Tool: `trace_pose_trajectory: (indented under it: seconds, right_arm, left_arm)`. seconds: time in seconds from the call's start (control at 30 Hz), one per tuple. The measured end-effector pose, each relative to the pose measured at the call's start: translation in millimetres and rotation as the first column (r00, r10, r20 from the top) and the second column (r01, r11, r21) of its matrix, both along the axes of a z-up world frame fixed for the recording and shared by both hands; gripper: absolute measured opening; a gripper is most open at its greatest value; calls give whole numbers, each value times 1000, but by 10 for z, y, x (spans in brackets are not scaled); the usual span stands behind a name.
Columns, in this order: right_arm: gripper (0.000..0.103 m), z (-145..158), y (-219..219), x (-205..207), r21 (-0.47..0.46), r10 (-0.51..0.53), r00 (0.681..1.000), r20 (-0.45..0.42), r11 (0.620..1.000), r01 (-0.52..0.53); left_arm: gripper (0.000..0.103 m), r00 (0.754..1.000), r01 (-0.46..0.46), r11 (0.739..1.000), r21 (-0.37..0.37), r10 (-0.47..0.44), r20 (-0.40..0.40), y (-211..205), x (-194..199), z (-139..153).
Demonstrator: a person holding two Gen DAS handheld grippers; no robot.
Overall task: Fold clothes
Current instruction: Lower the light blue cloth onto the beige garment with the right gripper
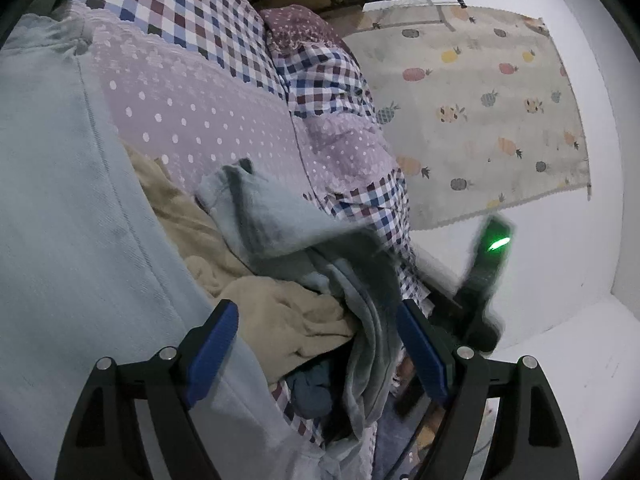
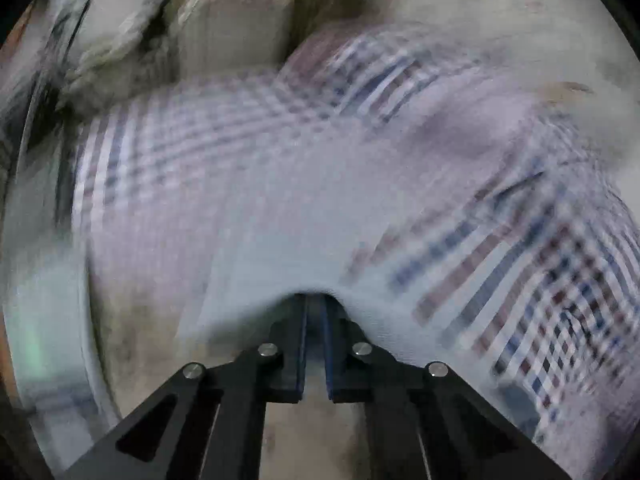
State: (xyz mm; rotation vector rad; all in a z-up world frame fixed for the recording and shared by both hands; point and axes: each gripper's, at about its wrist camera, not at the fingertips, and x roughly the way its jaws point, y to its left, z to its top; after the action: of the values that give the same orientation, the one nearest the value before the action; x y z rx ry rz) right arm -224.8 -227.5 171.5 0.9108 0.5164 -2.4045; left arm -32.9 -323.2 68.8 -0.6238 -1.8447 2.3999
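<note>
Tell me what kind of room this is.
Probably a bedroom at home: a bed under a checked and polka-dot bedspread, loose clothes heaped on it, and a pineapple-print mat on the pale floor beside it.

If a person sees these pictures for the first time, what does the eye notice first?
In the left wrist view, the checked and dotted bed cover fills the upper left, with a pile of pale blue and beige clothes ahead of the left gripper, whose jaws stand wide apart. The right wrist view is blurred; the right gripper is shut on pale blue cloth.
</note>
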Motion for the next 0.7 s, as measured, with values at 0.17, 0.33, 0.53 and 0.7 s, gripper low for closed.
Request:
trace_pose_trajectory:
  seconds: [0.17, 0.33, 0.53, 0.7]
  right_arm:
    - [27, 163, 116, -72, -3, -59, 998, -25, 998, 59]
    - [30, -460, 48, 311, 326, 111, 994, 11, 939, -109]
    - [31, -758, 15, 405, 450, 143, 990, -4, 884, -126]
    - [30, -794, -187, 485, 540, 253, 966, 60, 806, -244]
  left_arm:
    - [84, 1000, 9, 1000, -4, -9, 2, -72, 16, -17]
    - [84, 1000, 11, 1000, -4, -11, 10, -131, 57, -20]
    - [84, 1000, 14, 1000, -3, -14, 21, -123, 59, -33]
    - [84, 999, 20, 1000, 6, -20, 35, -118, 46, -55]
